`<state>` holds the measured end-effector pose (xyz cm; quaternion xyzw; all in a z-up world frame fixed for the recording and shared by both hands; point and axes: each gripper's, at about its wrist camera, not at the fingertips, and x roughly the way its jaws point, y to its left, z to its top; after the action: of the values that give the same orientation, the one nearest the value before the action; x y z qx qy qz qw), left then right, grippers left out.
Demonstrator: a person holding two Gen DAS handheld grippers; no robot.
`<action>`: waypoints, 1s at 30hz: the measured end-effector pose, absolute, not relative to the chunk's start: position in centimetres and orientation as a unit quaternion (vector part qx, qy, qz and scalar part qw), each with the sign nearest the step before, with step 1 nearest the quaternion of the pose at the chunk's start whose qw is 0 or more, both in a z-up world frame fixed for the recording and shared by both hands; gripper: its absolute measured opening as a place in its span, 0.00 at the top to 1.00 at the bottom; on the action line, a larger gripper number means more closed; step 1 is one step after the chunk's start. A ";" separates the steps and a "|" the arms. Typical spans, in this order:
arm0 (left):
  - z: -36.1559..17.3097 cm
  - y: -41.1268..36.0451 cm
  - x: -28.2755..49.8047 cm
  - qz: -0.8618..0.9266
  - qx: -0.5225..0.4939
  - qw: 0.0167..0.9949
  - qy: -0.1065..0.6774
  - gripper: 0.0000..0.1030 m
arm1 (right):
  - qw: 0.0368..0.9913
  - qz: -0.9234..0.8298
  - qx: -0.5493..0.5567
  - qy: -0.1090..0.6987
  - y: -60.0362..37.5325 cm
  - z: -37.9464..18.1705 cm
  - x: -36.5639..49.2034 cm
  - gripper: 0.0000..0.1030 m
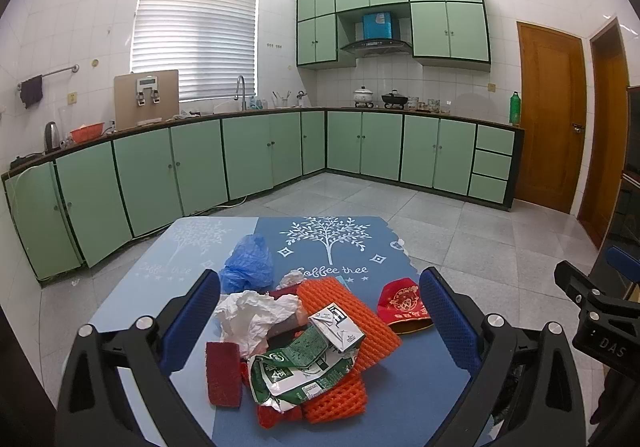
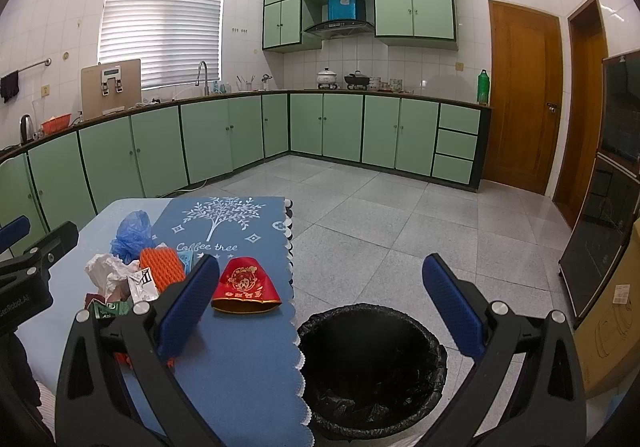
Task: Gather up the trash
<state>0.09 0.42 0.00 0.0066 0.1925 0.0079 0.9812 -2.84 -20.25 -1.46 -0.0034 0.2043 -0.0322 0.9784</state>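
A pile of trash lies on the blue table (image 1: 408, 391): a green and white milk carton (image 1: 304, 367), orange foam netting (image 1: 340, 311), crumpled white paper (image 1: 252, 317), a dark red pad (image 1: 223, 373), a blue plastic bag (image 1: 250, 261) and a red pouch (image 1: 402, 305). My left gripper (image 1: 320, 323) is open, its jaws either side of the pile, just above it. My right gripper (image 2: 320, 307) is open and empty, above the table's right edge and a bin lined with a black bag (image 2: 372, 367). The red pouch (image 2: 245, 285) lies near its left finger.
The bin stands on the tiled floor right of the table (image 2: 240, 367). A cardboard box (image 2: 612, 327) and a dark glass cabinet (image 2: 600, 239) stand at the far right. Green kitchen cabinets (image 1: 248, 155) line the far walls.
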 end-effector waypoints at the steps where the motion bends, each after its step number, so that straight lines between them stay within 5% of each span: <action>1: 0.0 0.4 0.1 0.008 0.007 0.981 0.193 0.06 | 0.978 -0.032 -0.003 0.204 -20.3 -1.4 -2.9 0.05; 30: 0.0 0.7 0.1 0.008 0.006 0.981 0.193 0.06 | 0.978 -0.033 -0.002 0.206 -20.3 -1.7 -2.9 0.04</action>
<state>0.12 0.67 0.02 0.0060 0.1935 0.0083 0.9810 -2.92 -20.34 -1.72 -0.0021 0.2063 -0.0328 0.9779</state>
